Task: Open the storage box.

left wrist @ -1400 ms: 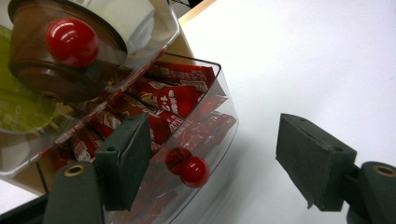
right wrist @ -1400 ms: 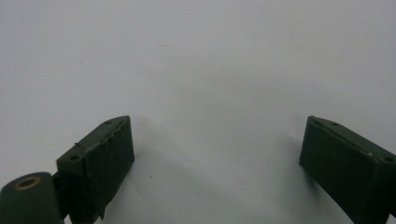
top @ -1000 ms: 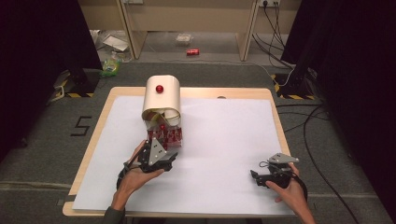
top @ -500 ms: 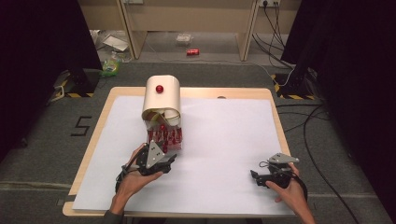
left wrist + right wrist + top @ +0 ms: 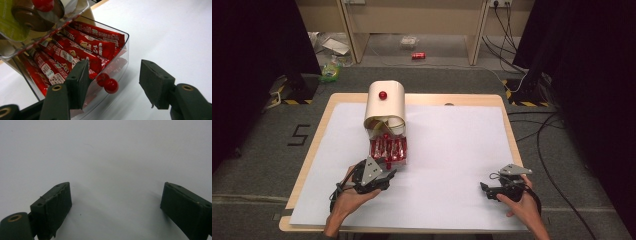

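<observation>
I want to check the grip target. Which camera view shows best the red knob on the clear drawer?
The left gripper view: the red knob sits large and sharp between the open jaws of the left gripper, not yet touched. The high view shows it as a tiny red dot.

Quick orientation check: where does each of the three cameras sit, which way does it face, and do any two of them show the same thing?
High view: fixed above the person's side, looking forward and down on the table; both forearms, the left gripper and the right gripper show.
Left gripper view: rides the left gripper, facing the clear drawer of red sachets; its jaws flank the drawer's red knob, apart from it, and have just been closing.
Right gripper view: rides the right gripper, facing bare white tabletop between open jaws.
Shared: high and left gripper views both show drawer, sachets and knob.
</observation>
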A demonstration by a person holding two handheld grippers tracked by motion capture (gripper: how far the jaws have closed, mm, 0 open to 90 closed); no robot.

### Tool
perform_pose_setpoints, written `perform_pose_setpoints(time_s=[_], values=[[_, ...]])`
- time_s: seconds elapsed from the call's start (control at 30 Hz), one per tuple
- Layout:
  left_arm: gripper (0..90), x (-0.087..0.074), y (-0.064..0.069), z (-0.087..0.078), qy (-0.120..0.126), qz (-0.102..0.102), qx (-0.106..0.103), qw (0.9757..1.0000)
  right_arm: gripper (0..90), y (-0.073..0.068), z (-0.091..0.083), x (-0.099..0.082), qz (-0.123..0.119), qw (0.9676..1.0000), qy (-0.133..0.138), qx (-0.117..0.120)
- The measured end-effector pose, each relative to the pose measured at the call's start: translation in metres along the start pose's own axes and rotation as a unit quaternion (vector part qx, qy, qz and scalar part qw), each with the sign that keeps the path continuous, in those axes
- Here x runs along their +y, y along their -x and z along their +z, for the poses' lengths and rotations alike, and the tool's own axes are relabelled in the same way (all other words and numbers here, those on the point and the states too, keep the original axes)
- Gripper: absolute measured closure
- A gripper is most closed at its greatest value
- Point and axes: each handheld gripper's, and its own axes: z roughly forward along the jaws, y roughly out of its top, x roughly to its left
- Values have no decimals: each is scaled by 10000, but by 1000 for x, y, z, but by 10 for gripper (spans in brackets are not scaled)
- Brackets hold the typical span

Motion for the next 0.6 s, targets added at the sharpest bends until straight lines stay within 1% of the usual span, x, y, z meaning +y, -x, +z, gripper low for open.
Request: perform_pose_setpoints(time_s=[0.2,0.47,0.6], values=[[417,1,2,0,-16,-12,-2,10000,102,0,0,0,1,10000,-1,0],[416,2,7,6,-73,-11,-99,9999,103,0,0,0,1,10000,0,-1],[421,2,9,8,-63,-23,-149,9999,102,0,0,0,3,10000,0,2]])
